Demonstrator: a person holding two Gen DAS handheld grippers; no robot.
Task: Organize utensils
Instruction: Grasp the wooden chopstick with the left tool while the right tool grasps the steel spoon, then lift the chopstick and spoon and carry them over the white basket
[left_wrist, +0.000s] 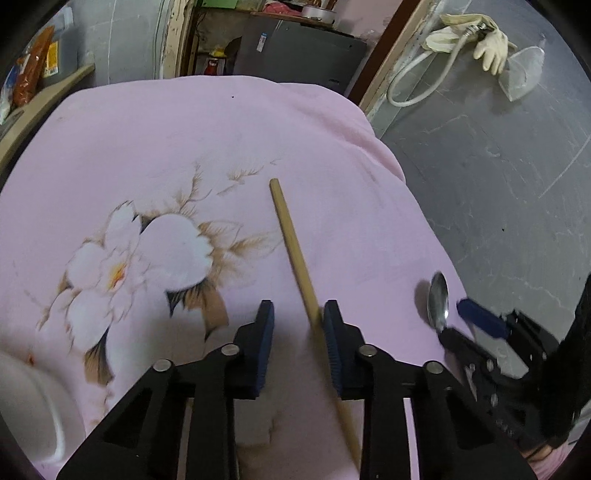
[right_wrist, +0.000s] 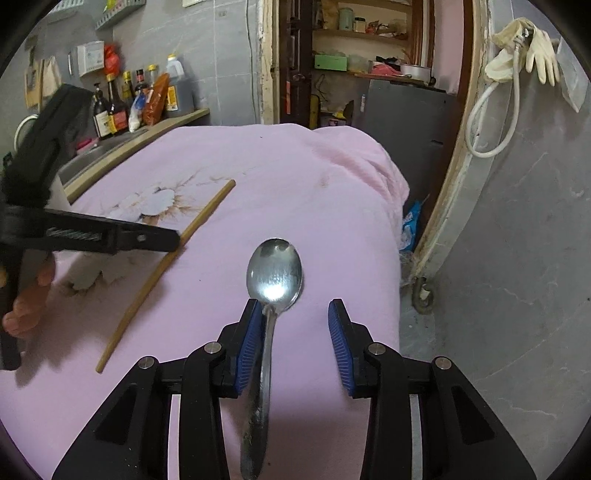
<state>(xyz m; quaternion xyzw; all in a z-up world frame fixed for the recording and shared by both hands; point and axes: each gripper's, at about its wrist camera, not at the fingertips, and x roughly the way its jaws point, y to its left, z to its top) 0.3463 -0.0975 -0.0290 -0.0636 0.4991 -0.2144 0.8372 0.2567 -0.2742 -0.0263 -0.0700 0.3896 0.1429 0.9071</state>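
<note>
A wooden chopstick (left_wrist: 295, 251) lies on the pink flowered cloth (left_wrist: 184, 147). My left gripper (left_wrist: 298, 306) is open around it, the stick lying against the right finger's pad. A steel spoon (right_wrist: 275, 273) lies on the cloth between the open fingers of my right gripper (right_wrist: 293, 306), its handle against the left pad. The spoon (left_wrist: 437, 299) and right gripper (left_wrist: 465, 321) also show at the right of the left wrist view. The chopstick (right_wrist: 166, 266) and the left gripper (right_wrist: 162, 236) show at the left of the right wrist view.
A white bowl rim (left_wrist: 33, 398) sits at the lower left. The cloth's right edge drops to a grey floor (left_wrist: 498, 184). A counter with bottles (right_wrist: 140, 103) stands beyond the left edge. A doorway and grey cabinet (right_wrist: 402, 110) are behind.
</note>
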